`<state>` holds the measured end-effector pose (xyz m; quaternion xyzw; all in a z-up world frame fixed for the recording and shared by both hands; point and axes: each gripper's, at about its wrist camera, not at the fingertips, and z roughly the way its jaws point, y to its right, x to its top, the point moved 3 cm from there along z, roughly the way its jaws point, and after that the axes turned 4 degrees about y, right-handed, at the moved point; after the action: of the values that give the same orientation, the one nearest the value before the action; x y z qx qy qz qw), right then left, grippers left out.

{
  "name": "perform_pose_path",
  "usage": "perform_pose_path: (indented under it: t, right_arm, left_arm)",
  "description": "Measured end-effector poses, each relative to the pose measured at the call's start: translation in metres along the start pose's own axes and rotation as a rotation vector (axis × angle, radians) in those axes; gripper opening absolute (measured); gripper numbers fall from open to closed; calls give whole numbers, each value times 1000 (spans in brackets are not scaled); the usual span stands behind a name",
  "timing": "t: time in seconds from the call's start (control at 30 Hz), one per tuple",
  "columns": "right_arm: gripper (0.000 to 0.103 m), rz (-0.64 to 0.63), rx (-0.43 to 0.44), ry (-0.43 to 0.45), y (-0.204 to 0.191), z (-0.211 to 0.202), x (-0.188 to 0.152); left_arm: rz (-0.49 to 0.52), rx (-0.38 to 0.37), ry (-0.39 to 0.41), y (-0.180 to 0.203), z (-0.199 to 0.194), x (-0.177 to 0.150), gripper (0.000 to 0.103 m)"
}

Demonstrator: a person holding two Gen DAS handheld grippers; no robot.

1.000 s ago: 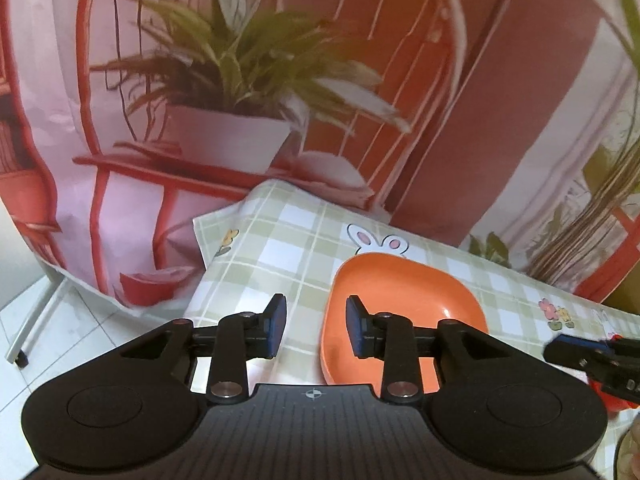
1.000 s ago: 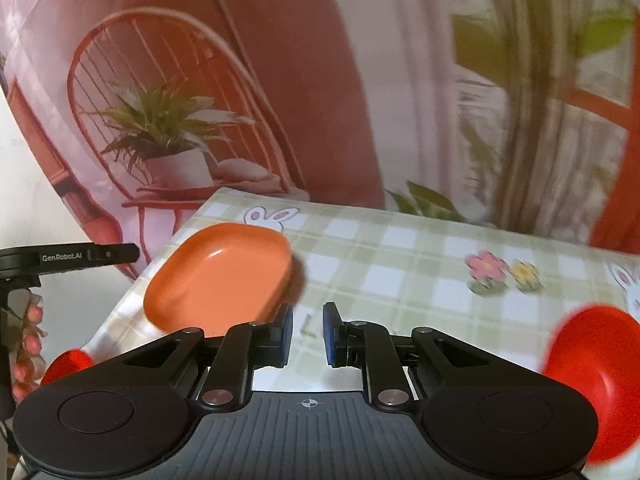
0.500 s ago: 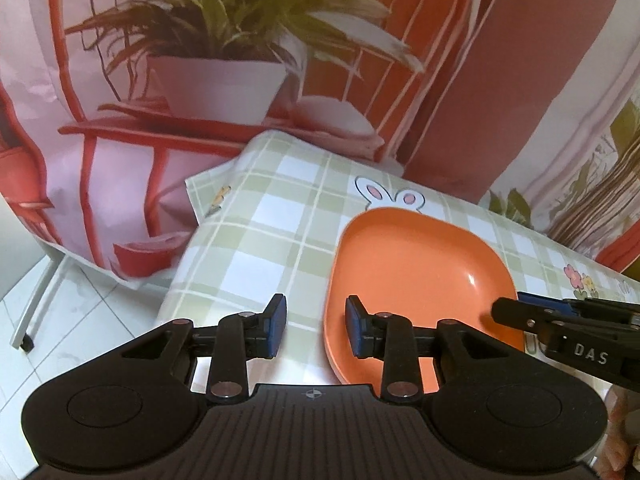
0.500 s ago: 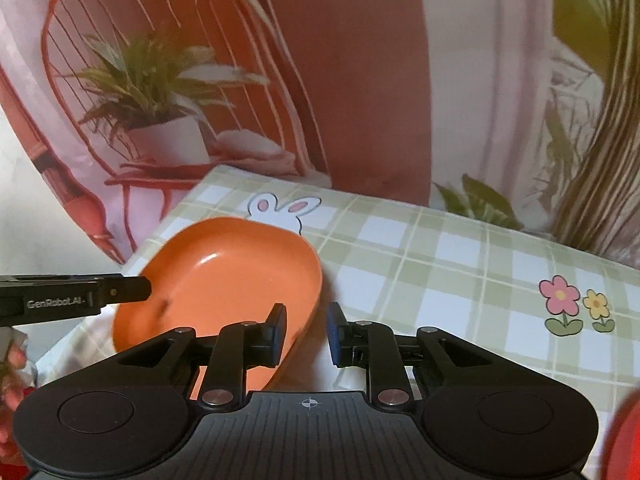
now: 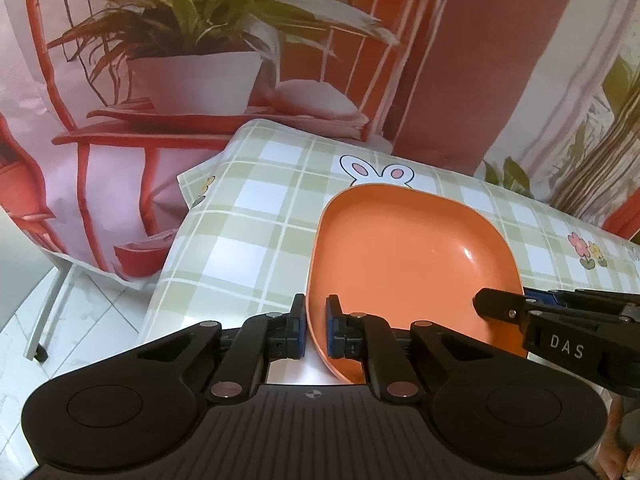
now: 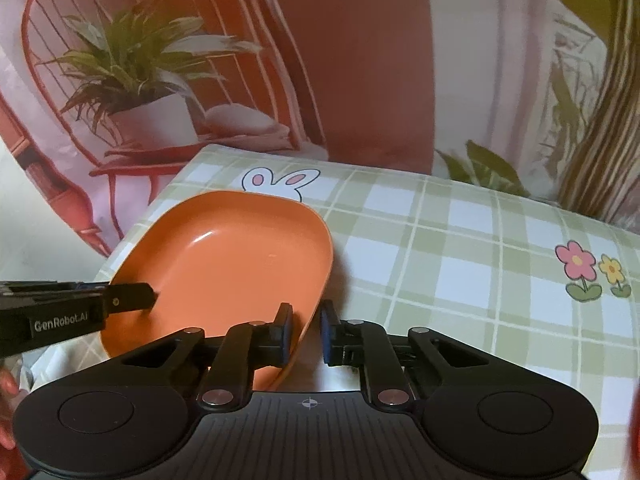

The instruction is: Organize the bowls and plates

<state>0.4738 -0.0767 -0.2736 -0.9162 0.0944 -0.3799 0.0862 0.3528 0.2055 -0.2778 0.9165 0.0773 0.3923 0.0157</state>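
Orange plate (image 5: 404,264): we see a rounded-square orange plate lying on the green-and-white checked tablecloth (image 5: 256,216), near the table's left corner, just below the printed rabbit ears (image 5: 376,168).

Left gripper (image 5: 314,326): our left gripper straddles the plate's near-left rim. Its jaws have just been closing, and the blue pads now pinch the rim, one pad outside the plate and the other inside it.

Right gripper (image 6: 306,328): our right gripper sits at the plate's near-right rim. Its jaws have just been closing as well; the left finger (image 6: 285,328) lies inside the plate against the rim, the right finger (image 6: 329,330) outside it. A narrow gap shows between the rim and the outer pad, so we cannot tell whether the grip is firm.

Cross views: in the left wrist view the right gripper comes in from the right edge, its tip over the plate's right side (image 5: 500,308); in the right wrist view the left gripper's tip (image 6: 132,296) rests at the plate's left edge.

Tablecloth prints: two small flowers (image 6: 592,272) lie well apart from the plate, to its right.

Backdrop: behind the table hangs a printed curtain (image 5: 160,60) with a potted plant on a red chair.
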Motion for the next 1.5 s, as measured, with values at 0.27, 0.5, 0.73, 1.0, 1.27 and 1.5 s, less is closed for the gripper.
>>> perform_pose_path:
  t: [0.27, 0.5, 0.73, 1.0, 1.27, 1.5]
  right_arm:
    - [9, 41, -40, -22, 6, -13, -7]
    - [9, 84, -46, -5, 16, -40, -14]
    - [9, 108, -37, 35, 39, -83, -20]
    - [8, 114, -55, 98, 83, -139, -29]
    - [8, 136, -90, 152, 135, -187, -47]
    - [7, 169, -119, 179, 177, -222, -63]
  left_arm:
    - [48, 3, 1, 16, -17, -7, 10]
    - [78, -4, 29, 37, -43, -11, 9]
    - [107, -56, 56, 72, -71, -18, 9]
    - [156, -122, 99, 128, -98, -32, 9]
    - [202, -185, 120, 186, -118, -55, 10]
    - [231, -223, 111, 228, -126, -76, 11]
